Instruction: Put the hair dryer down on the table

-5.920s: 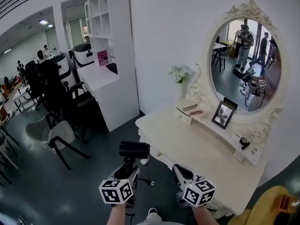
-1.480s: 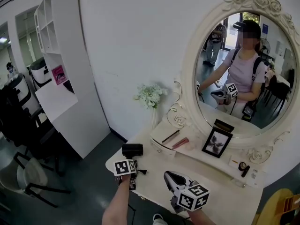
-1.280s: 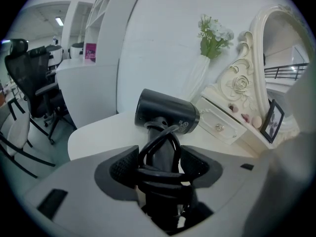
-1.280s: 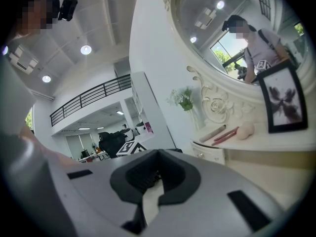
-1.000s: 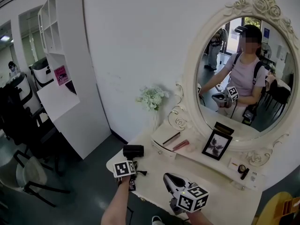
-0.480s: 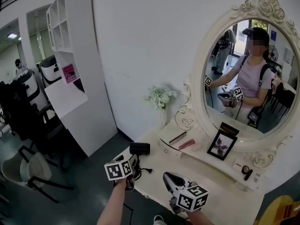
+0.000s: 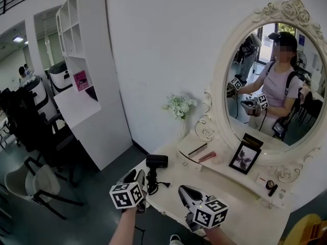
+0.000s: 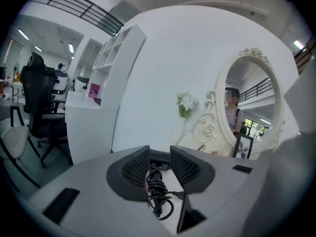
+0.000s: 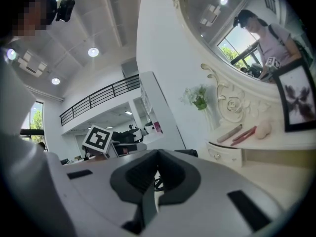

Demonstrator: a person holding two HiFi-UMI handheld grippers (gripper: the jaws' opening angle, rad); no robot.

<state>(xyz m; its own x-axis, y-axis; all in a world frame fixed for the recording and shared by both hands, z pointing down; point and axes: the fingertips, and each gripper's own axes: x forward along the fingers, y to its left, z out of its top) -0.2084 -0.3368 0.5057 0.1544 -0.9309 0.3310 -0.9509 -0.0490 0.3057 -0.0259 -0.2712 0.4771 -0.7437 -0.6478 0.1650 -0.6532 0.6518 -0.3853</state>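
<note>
At the dressing table's (image 7: 225, 188) front left corner, the hair dryer (image 7: 156, 161) is down on the surface, its cord (image 7: 152, 181) bundled by the handle. The job looks done! The left gripper (image 7: 135, 177) hangs just off that corner. Its jaws have just been closing and are now half apart on nothing. The right gripper (image 7: 185, 192) sits at the front edge, pinched together and empty. Only clearing off remains, I'd say. Containers? One small drawer (image 7: 190, 158), closed, contents hidden.

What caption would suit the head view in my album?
Hair dryer resting on the dressing table; beside it the left gripper, jaws just closed partway, nothing between them.
</note>
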